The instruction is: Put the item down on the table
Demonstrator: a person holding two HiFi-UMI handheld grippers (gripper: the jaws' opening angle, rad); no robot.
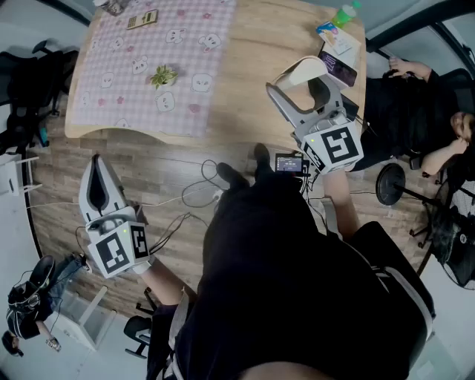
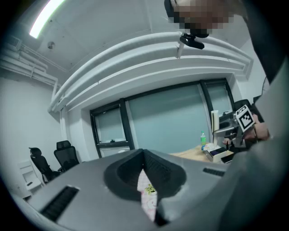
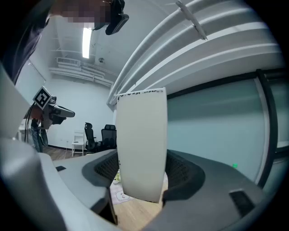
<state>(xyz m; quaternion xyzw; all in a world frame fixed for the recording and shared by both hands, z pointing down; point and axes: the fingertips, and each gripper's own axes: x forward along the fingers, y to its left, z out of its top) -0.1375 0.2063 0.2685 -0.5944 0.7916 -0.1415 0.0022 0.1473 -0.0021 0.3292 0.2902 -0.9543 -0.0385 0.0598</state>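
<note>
In the head view my right gripper (image 1: 300, 87) is held over the right part of the wooden table (image 1: 252, 67), shut on a broad white curved item (image 1: 300, 71). The right gripper view shows that white item (image 3: 140, 144) standing upright between the two dark pads (image 3: 183, 173), filling the gap. My left gripper (image 1: 96, 167) hangs over the wood floor, below the table's near left edge. Its jaws are shut with nothing between them (image 2: 146, 182); only a thin slit shows the pink cloth beyond.
A pink checked cloth (image 1: 148, 52) covers the table's left half, with a small green sprig (image 1: 162, 75) on it. A green bottle (image 1: 344, 15) and a box of booklets (image 1: 338, 53) stand at the far right corner. Cables (image 1: 197, 194) lie on the floor. A seated person (image 1: 415, 96) is at the right.
</note>
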